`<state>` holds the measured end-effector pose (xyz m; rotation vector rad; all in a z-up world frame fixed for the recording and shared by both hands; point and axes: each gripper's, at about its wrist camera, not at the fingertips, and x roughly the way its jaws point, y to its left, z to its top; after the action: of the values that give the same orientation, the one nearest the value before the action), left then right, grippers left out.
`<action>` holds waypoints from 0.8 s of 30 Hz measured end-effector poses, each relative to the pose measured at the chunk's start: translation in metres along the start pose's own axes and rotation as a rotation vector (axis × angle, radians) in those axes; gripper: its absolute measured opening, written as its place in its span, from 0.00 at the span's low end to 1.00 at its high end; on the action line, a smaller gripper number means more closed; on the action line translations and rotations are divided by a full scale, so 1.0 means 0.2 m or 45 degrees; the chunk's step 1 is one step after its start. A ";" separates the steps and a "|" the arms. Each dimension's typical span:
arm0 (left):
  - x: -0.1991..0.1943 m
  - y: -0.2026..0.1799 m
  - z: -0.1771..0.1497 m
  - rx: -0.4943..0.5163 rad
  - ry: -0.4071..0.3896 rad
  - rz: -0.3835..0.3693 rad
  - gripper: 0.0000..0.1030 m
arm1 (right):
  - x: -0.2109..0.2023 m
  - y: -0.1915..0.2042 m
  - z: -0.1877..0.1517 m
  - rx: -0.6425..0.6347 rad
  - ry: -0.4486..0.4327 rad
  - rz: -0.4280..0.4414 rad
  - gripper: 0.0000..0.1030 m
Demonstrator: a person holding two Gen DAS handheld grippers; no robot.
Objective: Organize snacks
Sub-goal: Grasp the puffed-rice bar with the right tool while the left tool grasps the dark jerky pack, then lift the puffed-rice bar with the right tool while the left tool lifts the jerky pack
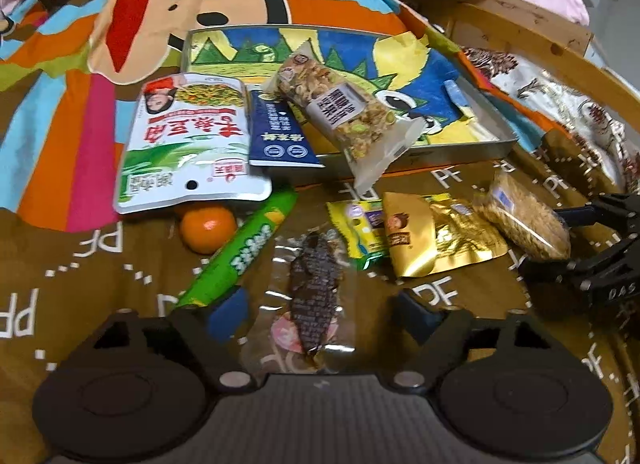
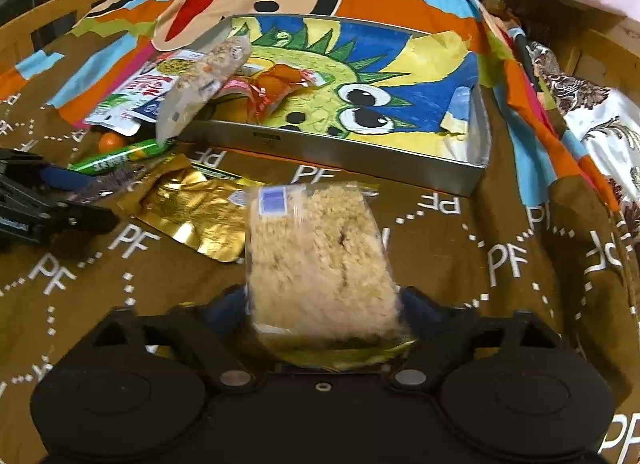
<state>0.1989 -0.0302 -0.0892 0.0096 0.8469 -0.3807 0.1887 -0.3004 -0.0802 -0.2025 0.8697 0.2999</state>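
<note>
My left gripper point(image 1: 322, 312) stands open over the brown cloth. A dark snack in a clear wrapper point(image 1: 314, 296) lies between its blue pads, with a gap on the right side. My right gripper point(image 2: 322, 304) is shut on a rice-crisp cake in a clear packet point(image 2: 320, 260), its pads against both long sides. The left wrist view shows the same packet point(image 1: 524, 219) at the right edge. A metal tray point(image 2: 320, 143) lined with a dragon drawing sits beyond both grippers. A nut bar point(image 1: 344, 111) leans over the tray's near rim point(image 1: 420, 151).
A green pea packet point(image 1: 188, 139), blue sachet point(image 1: 280, 135), mandarin point(image 1: 208, 229), green candy tube point(image 1: 240, 256), yellow packet point(image 1: 360, 227) and gold pouch point(image 1: 436, 236) lie before the tray. An orange wrapper point(image 2: 280, 83) lies in the tray. The left gripper point(image 2: 92, 199) shows at left.
</note>
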 end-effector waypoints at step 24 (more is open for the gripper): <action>-0.20 -0.11 -0.13 -0.045 0.116 -0.016 0.55 | -0.13 0.45 -0.09 -0.017 0.175 -0.024 0.85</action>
<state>0.1477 -0.0327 -0.0741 -0.0111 0.9442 -0.3792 0.1287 -0.2251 -0.0770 -0.2458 1.0014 0.2768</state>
